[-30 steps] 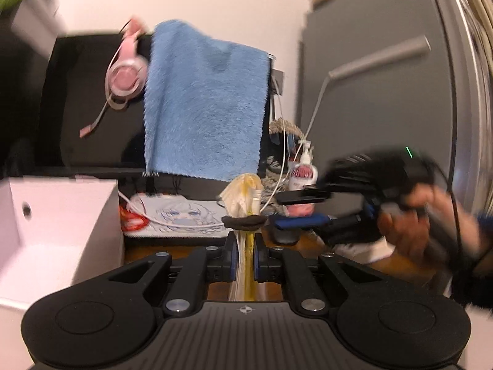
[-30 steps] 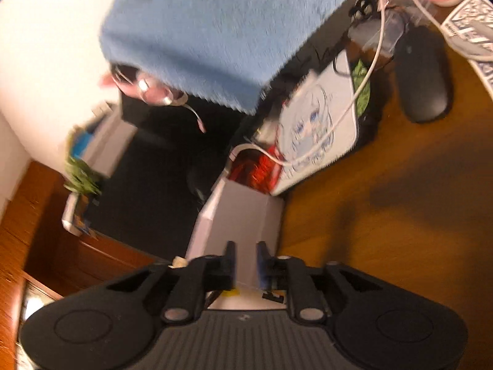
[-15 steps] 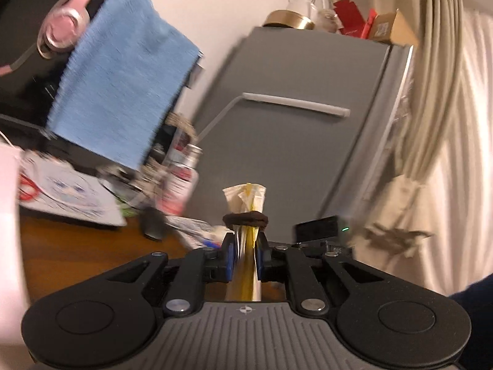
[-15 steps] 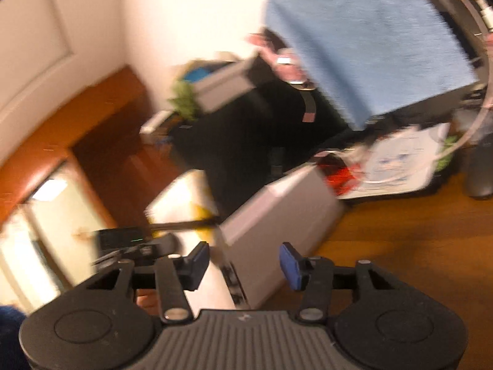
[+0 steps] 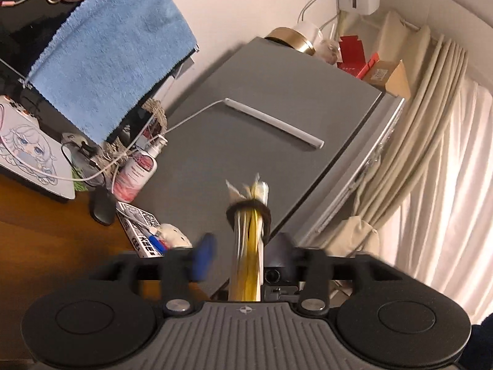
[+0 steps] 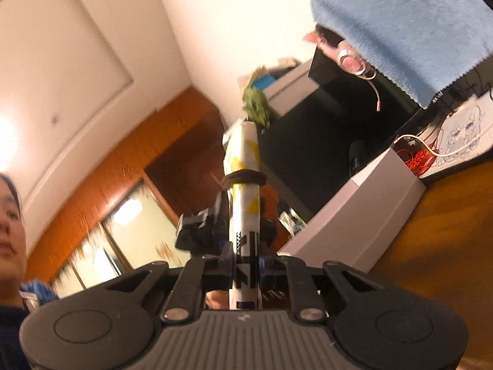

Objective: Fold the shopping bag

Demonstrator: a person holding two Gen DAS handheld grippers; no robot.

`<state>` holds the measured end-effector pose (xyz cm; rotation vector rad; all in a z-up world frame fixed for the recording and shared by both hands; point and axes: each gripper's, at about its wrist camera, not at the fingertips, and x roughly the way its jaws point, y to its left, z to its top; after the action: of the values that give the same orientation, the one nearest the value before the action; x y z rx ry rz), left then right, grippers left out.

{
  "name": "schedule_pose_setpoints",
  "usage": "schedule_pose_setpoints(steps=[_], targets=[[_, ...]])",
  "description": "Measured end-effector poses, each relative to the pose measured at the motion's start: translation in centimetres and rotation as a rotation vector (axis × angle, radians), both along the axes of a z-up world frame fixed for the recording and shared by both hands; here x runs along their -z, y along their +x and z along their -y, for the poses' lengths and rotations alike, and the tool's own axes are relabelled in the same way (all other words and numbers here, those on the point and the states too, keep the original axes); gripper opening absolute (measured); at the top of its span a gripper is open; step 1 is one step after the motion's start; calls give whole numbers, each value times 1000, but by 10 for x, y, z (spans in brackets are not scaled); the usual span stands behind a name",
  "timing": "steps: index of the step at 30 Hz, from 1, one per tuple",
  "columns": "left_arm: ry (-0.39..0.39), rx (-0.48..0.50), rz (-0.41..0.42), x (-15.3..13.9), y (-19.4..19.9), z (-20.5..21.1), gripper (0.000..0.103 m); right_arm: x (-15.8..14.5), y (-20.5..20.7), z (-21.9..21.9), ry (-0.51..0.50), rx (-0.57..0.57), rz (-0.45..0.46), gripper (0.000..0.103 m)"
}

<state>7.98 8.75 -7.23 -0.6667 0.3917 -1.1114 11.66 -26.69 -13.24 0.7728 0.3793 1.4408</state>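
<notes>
The shopping bag [image 6: 245, 215] is rolled into a tight white stick with yellow and black print, bound by a dark elastic band [image 6: 243, 178]. In the right wrist view my right gripper [image 6: 246, 265] is shut on the roll's lower part, and the roll stands up between its fingers. My left gripper [image 6: 197, 231] shows just beyond, beside the roll. In the left wrist view the same bag [image 5: 249, 240] rises through the middle with its band [image 5: 248, 212] near the top. The left gripper [image 5: 246, 252] stands open around it, its blue pad [image 5: 203, 256] blurred and clear of the roll.
A wooden desk [image 5: 46, 231] carries a black mouse [image 5: 100, 206], a pink lotion bottle [image 5: 138, 172] and cables. A white box [image 6: 363, 215] stands on the desk. A grey fridge [image 5: 246, 123], a blue towel [image 5: 107, 61] and curtains [image 5: 431, 185] surround it. A person [image 6: 9, 231] is at the left edge.
The left gripper, shut on the rolled bag before, has opened. The right gripper, open half a second ago, has shut on the roll. Both cameras swung upward.
</notes>
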Motion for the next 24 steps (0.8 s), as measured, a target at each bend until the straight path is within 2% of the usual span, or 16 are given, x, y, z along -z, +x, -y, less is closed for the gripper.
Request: schedule_pose_setpoints(steps=[6, 8, 10, 11, 14, 17, 19, 22, 24], targets=[[9, -17, -29, 12, -3, 8, 63, 6, 2, 4, 115, 10, -69, 13], [-22, -10, -42, 19, -2, 9, 53, 6, 4, 2, 115, 0, -73, 13], [-58, 0, -57, 26, -1, 8, 20, 7, 6, 0, 115, -10, -79, 13], [-75, 3, -63, 28, -1, 7, 11, 8, 6, -1, 116, -13, -83, 13], [-79, -21, -64, 28, -5, 8, 11, 11, 8, -3, 112, -11, -99, 14], [1, -117, -10, 20, -14, 9, 11, 14, 9, -2, 103, 11, -117, 18], [73, -197, 34, 13, -21, 11, 11, 14, 9, -1, 68, 67, -121, 29], [250, -342, 120, 4, -32, 22, 11, -1, -1, 5, -84, 252, -40, 32], [358, -409, 166, 2, -37, 32, 11, -19, -17, 2, -194, 375, 80, 32]])
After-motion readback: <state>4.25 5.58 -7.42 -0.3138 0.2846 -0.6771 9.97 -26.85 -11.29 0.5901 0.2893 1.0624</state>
